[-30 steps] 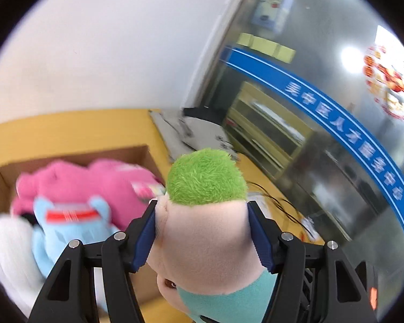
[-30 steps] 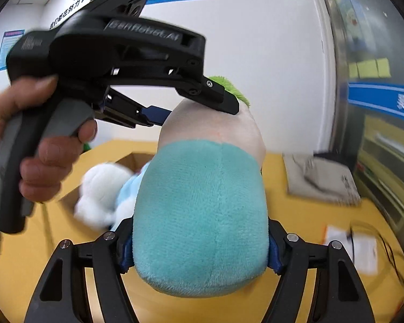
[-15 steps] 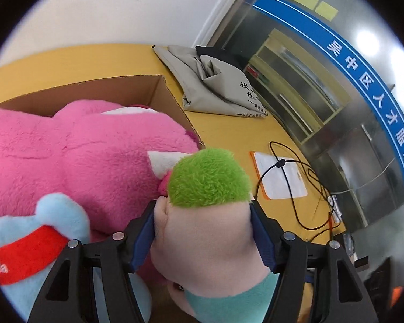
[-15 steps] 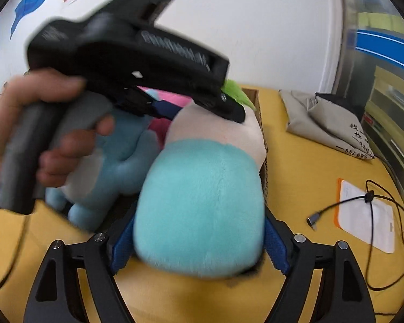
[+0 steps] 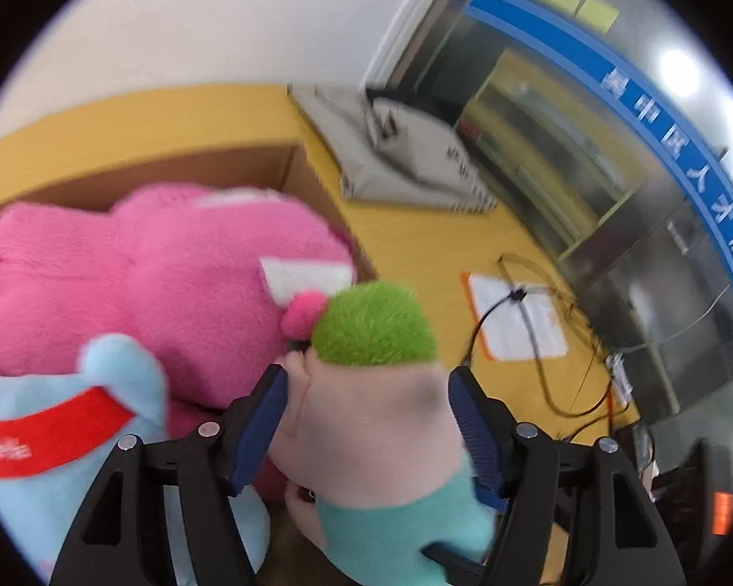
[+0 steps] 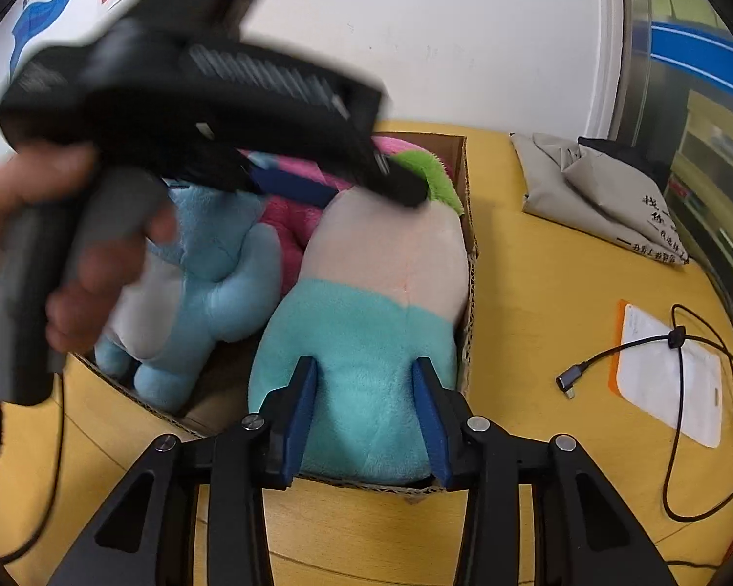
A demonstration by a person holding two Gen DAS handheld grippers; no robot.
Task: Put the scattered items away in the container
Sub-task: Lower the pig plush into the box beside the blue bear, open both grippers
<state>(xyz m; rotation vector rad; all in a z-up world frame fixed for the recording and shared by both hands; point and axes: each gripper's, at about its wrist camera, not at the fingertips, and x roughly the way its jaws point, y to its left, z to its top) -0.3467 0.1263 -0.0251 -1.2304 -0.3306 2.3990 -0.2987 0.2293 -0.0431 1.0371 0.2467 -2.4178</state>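
Note:
A doll with green hair, a peach head (image 5: 366,439) and a teal body (image 6: 361,322) lies in the right side of the cardboard box (image 6: 466,185). My left gripper (image 5: 366,376) is shut on the doll's head, one blue pad on each side. A hand (image 6: 73,244) holds that gripper above the box. My right gripper (image 6: 364,364) hangs over the teal body with its jaws closing. The body is wider than the gap, and I see no fold pinched between the pads. A pink plush (image 5: 146,268) and a light-blue plush (image 6: 220,268) fill the rest of the box.
The box stands on a yellow table (image 6: 537,268). To its right lie a folded grey cloth bag (image 6: 596,195), a white card with an orange edge (image 6: 669,371) and a black cable (image 6: 611,356). Glass cabinet doors stand along the right; a white wall is behind.
Both grippers came down with the doll, which now rests in the box. The right jaws let go of the teal body and narrowed. The left grip on the head is unchanged.

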